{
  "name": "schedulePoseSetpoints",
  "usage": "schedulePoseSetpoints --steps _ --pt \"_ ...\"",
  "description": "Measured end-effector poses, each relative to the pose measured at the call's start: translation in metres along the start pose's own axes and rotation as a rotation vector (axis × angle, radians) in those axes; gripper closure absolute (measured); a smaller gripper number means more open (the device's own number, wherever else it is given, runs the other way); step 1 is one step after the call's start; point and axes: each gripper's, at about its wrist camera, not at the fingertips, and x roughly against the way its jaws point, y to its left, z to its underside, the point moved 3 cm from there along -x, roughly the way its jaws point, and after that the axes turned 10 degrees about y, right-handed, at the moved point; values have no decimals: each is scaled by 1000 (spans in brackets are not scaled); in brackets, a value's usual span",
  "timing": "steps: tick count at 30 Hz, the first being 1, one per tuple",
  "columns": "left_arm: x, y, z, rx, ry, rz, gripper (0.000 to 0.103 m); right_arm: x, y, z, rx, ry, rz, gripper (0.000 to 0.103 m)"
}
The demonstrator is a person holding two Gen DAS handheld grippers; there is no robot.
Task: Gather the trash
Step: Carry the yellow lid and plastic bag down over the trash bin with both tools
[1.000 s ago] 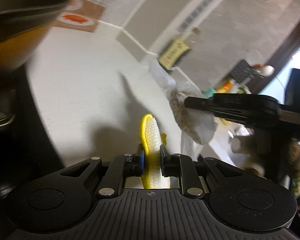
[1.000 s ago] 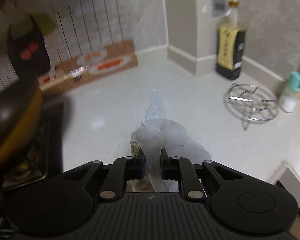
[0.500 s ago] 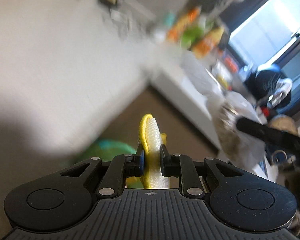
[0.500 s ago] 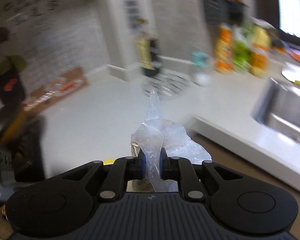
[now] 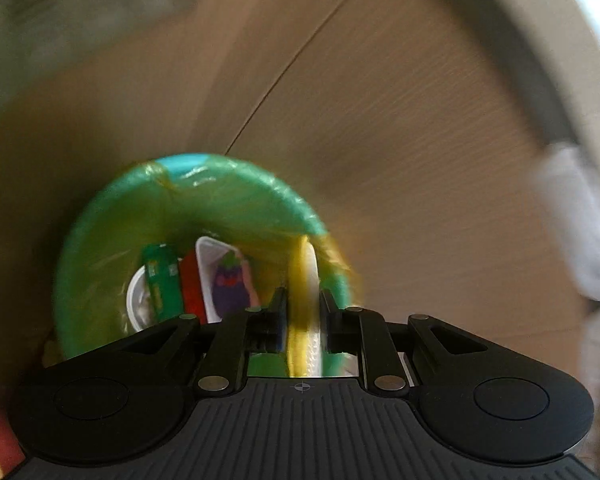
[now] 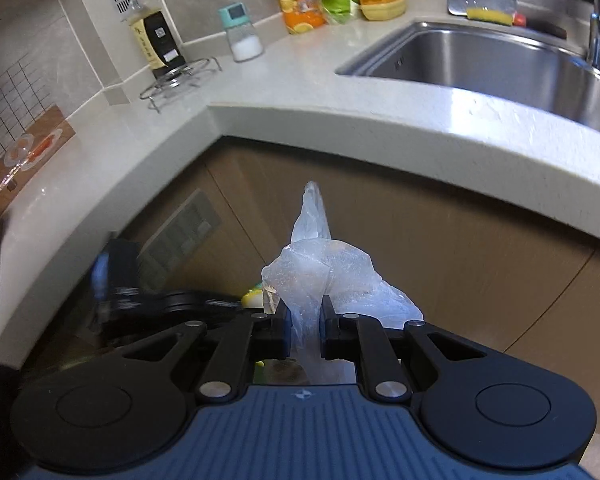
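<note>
Left wrist view: the left tongs [image 5: 303,322], nearly closed, pinch one yellow-and-white banana peel [image 5: 305,312], seen blurred at lower centre. Behind it, at lower left, stands one bin [image 5: 100,216] lined with a green bag; inside lie about four discarded items, among them a green packet [image 5: 161,280] and a white tray [image 5: 212,264]. Brown cabinet fronts [image 5: 380,120] fill the rest of the frame. The peel is judged soft, light and slippery, so a grip across its middle suits it best.

Right wrist view: the right tongs [image 6: 303,322], almost fully closed, clamp one crumpled clear plastic bag [image 6: 320,264] by its gathered neck, at lower centre, in front of the cabinets and below the table [image 6: 260,80] edge. The bag is judged light, limp and easily torn; its twisted neck is the sound place to hold it. On the table stand one dark sauce bottle [image 6: 156,36], one salt shaker [image 6: 242,34], one wire trivet [image 6: 180,80] and one sink [image 6: 500,60] at upper right.
</note>
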Motion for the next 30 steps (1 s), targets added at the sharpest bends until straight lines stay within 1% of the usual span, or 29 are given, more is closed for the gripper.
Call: schedulePoseSetpoints --steps 1,3,6,9,12,14,17,21,25,30 --pt "-17 5 -3 16 15 -14 83 -7 -6 3 -3 1 6 91" --pt "-41 15 -7 61 45 -15 82 -21 -16 6 -35 30 15 91" --pt "-49 28 -7 98 51 -52 82 -35 -27 5 -66 75 8 90" --pt "-34 29 1 80 32 -102 82 -41 -30 5 -32 99 12 91" --pt "-3 13 13 -11 -17 -192 82 -54 -29 -2 -28 132 -11 90" --pt "20 6 21 -46 -55 -212 82 -66 -24 -8 -23 151 -41 90" --pt "58 -2 34 -60 -115 -201 82 -83 -9 -17 18 171 -75 91" --pt "93 -4 45 -55 -163 -192 82 -112 9 -29 93 200 -69 90" --pt "115 9 53 -1 -195 -155 82 -150 24 -38 143 242 -47 90" --pt "142 35 73 87 -245 -111 82 -196 31 -39 183 290 34 89"
